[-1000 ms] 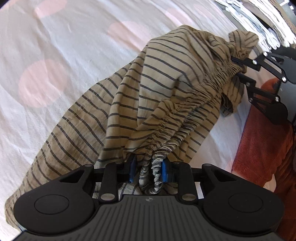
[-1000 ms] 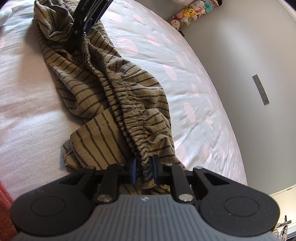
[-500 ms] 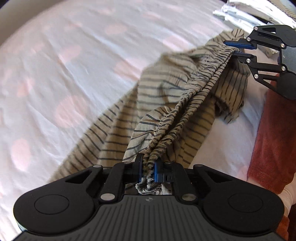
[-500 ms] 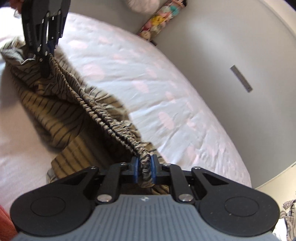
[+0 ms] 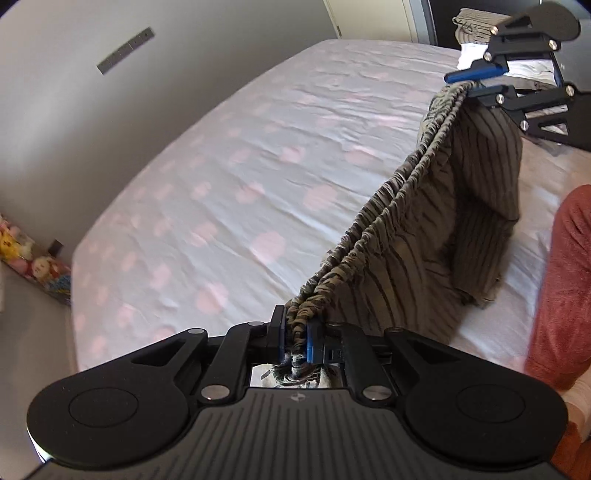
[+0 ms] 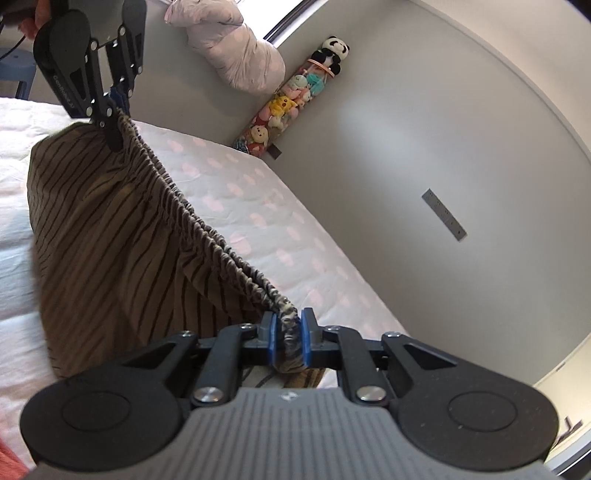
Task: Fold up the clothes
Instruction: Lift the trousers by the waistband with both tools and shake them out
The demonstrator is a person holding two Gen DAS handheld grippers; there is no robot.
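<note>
A pair of olive striped shorts [image 5: 443,229] with an elastic waistband hangs in the air above the bed [image 5: 258,155]. My left gripper [image 5: 295,332] is shut on one end of the waistband. My right gripper [image 6: 288,332] is shut on the other end; it also shows in the left wrist view [image 5: 469,83]. The waistband is stretched taut between them. The fabric [image 6: 110,240] hangs down from it, its lower edge near the sheet. The left gripper also shows in the right wrist view [image 6: 116,107].
The bed has a white sheet with pink dots. A rust-red cloth [image 5: 565,277] lies at the right. Folded clothes [image 5: 480,22] are stacked at the far end. A pillow [image 6: 236,51] and a tube of plush toys [image 6: 295,92] stand by the wall.
Both grippers have risen and moved apart, lifting the shorts off the bed. The waistband went from slack and bunched to stretched straight between them.
</note>
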